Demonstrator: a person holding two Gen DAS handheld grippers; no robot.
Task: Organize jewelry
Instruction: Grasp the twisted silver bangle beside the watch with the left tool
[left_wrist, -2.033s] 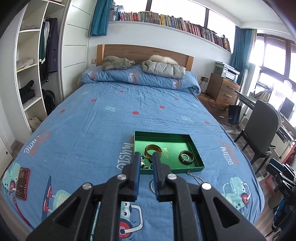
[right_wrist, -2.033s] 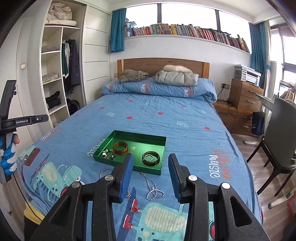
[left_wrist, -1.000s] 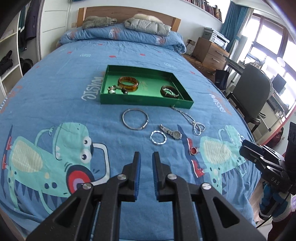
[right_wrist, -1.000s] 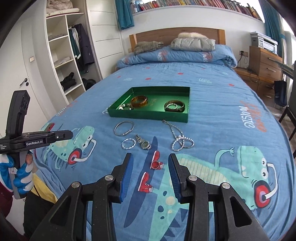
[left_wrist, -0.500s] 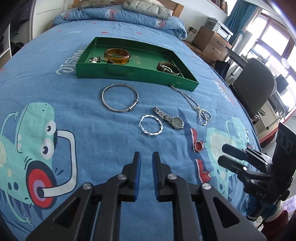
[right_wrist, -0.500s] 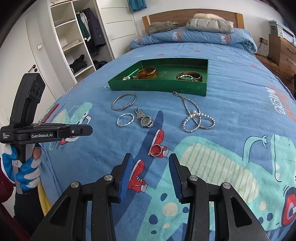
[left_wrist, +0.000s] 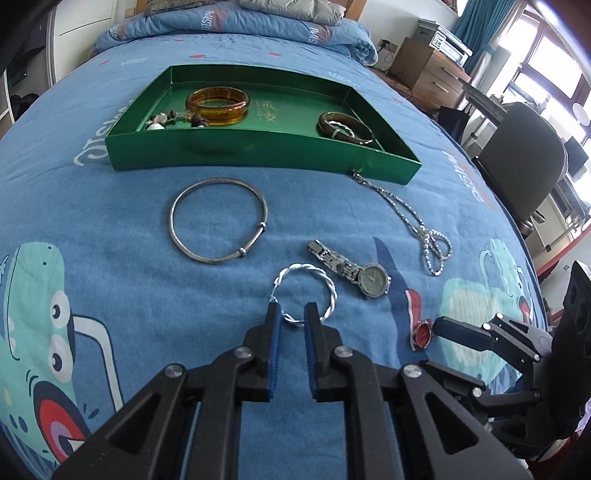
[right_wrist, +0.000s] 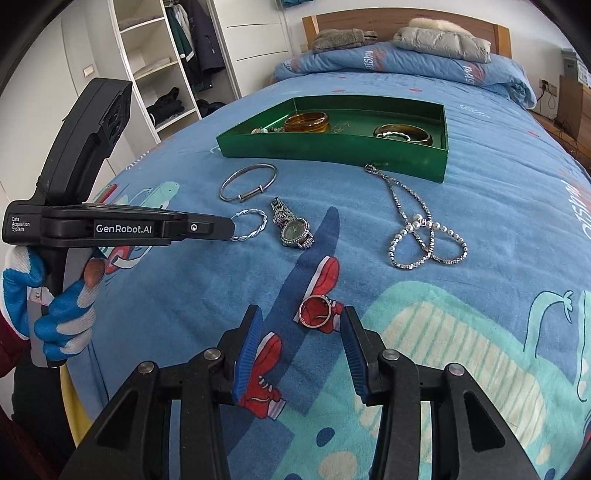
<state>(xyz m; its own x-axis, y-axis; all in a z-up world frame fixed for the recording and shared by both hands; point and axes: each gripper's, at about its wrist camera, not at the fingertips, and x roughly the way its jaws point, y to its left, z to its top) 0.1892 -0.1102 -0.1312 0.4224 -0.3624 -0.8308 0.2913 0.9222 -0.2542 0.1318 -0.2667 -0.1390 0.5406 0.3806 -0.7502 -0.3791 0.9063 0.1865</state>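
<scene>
Left wrist view: the left gripper (left_wrist: 290, 314), jaws narrowly parted, straddles the near rim of the twisted silver wire ring bracelet (left_wrist: 306, 293) lying on the blue cartoon bedspread (left_wrist: 110, 258), short of the green rectangular tray (left_wrist: 258, 147); 1 pick is in hand, and closing comes next

Right wrist view: the right gripper (right_wrist: 301, 341) is wide open around the small red-centred ring (right_wrist: 314, 311), not yet touching; it likely needs lowering, then closing

tray (left_wrist: 258, 151) on bed | two bangles in tray | plain bangle (left_wrist: 218, 220) before tray | chain (left_wrist: 413, 218) at tray's right corner | twisted ring (left_wrist: 308, 291), watch (left_wrist: 351, 267) nearer still
</scene>
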